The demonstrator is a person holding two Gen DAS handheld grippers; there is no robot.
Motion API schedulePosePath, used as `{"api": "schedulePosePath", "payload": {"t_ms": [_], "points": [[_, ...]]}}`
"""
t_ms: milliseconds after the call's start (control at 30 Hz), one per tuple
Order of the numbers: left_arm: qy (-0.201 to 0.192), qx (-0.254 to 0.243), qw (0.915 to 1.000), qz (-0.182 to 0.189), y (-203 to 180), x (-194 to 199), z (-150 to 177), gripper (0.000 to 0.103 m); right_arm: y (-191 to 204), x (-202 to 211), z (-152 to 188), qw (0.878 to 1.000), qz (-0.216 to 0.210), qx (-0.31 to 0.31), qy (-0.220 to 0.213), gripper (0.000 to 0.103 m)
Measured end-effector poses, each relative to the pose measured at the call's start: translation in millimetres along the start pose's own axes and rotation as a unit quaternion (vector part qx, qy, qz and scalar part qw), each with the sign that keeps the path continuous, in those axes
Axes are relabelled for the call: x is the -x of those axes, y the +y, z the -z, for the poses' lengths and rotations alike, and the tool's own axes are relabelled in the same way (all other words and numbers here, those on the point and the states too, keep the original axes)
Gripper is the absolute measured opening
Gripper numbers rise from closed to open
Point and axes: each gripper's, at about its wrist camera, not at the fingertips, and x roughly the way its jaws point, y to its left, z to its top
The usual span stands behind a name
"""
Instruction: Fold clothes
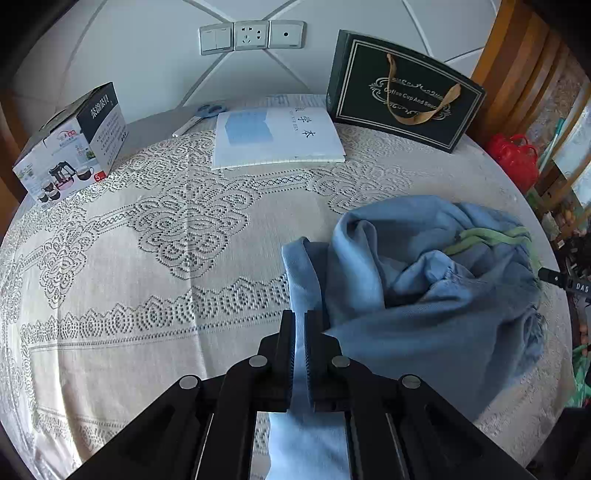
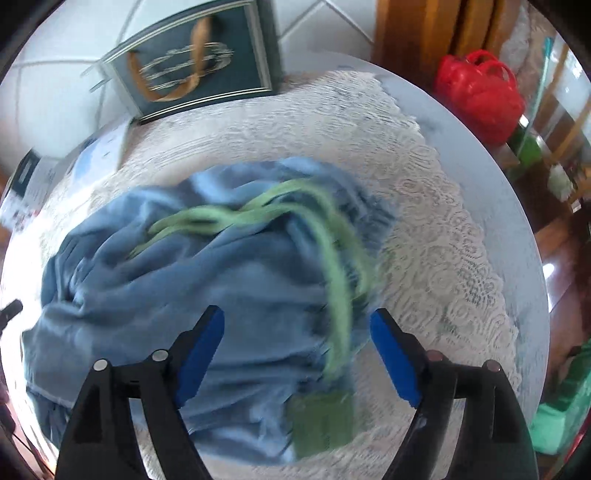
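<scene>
Left gripper [image 1: 299, 320] was clamped on a strip of the blue garment [image 1: 424, 280]; the cloth ran between the two black jaws and hung out below them. The rest of the garment lay bunched on the lace tablecloth [image 1: 155, 236], on the right side of the round table in the left wrist view, with green trim [image 1: 487, 236] showing near its far edge. Right gripper [image 2: 297, 325] hovered over the same heap, jaws wide apart, blue pads [image 2: 393, 358] on either side of the crumpled fabric but not pressing on it; nothing gripped. That view was motion-blurred; the green bands [image 2: 332, 266] curled across the top of the garment [image 2: 184, 288] and a green patch [image 2: 321, 421] sat at its near edge. At the back of the table: dark gift bag [image 1: 402, 92] with gold handle, white notebook [image 1: 277, 134], scissors [image 1: 207, 110], tea-set box [image 1: 70, 144] on the left. Wall switches and socket [image 1: 251, 35] sat above. A red bag [image 2: 480, 92] was off the table on the right.
</scene>
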Motion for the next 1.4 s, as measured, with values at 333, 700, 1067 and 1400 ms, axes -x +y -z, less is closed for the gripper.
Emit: {"api": "schedulePosePath", "payload": {"t_ms": [333,700,1067,1400], "points": [[0.026,0.02,0.9994,-0.011,-10.6,-69.8,-21.4,0.005,-8.9,-70.0,-56.3,0.999,0.003,0.006,0.041,0.097],[0.002,0.02,0.9987,-0.046,-0.3,-52.0,-20.1,0.005,10.4,-27.8,-83.2,0.988,0.107,0.101,-0.042,0.023],[0.002,0.005,1.0,-0.003,-4.9,28.0,-6.2,0.005,42.8,4.6,-33.5,0.992,0.035,0.121,-0.024,0.059],[-0.003,-0.039,0.999,0.022,-15.4,29.7,15.4,0.005,52.3,49.4,44.3,0.997,-0.005,0.083,-0.002,0.064]]}}
